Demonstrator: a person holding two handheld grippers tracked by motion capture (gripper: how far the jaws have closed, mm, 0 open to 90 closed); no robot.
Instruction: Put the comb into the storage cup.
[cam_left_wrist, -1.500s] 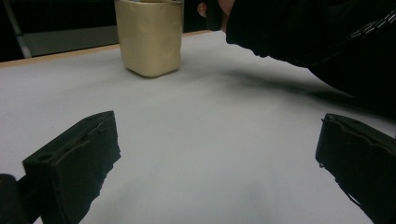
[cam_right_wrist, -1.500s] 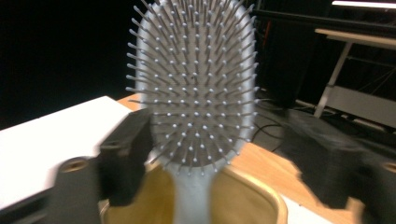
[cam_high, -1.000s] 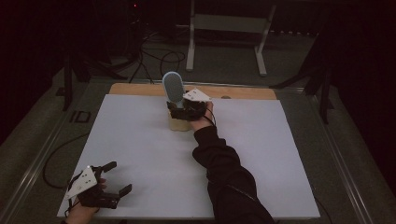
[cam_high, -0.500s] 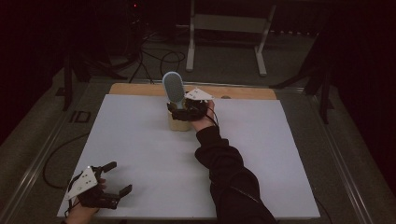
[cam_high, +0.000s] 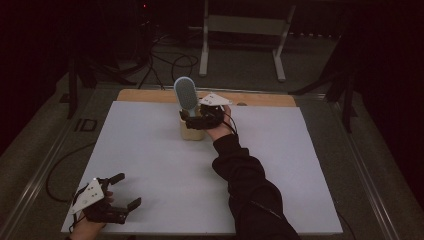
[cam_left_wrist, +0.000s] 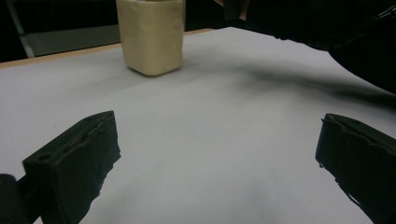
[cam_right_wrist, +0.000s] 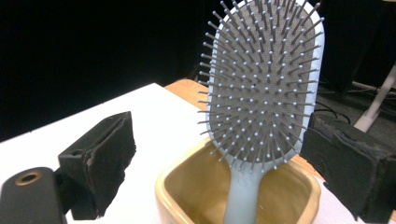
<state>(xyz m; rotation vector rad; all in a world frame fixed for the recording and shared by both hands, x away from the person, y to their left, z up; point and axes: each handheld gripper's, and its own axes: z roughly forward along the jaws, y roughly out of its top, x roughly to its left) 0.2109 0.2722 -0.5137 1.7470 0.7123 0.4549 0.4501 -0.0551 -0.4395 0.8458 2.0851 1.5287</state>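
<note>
A pale blue hairbrush stands upright, handle down, in a cream cup at the table's far middle. My right gripper is at the cup, open. In the right gripper view the brush head faces me, bristles forward, between the two jaws with a gap on each side, above the cup. My left gripper rests open near the front left corner with nothing between its jaws. In the left gripper view it points across the white table toward the cup.
The white tabletop has a wooden strip along its far edge. A dark sleeve runs from the front edge to the cup. Cables and a metal stand lie on the floor beyond the table.
</note>
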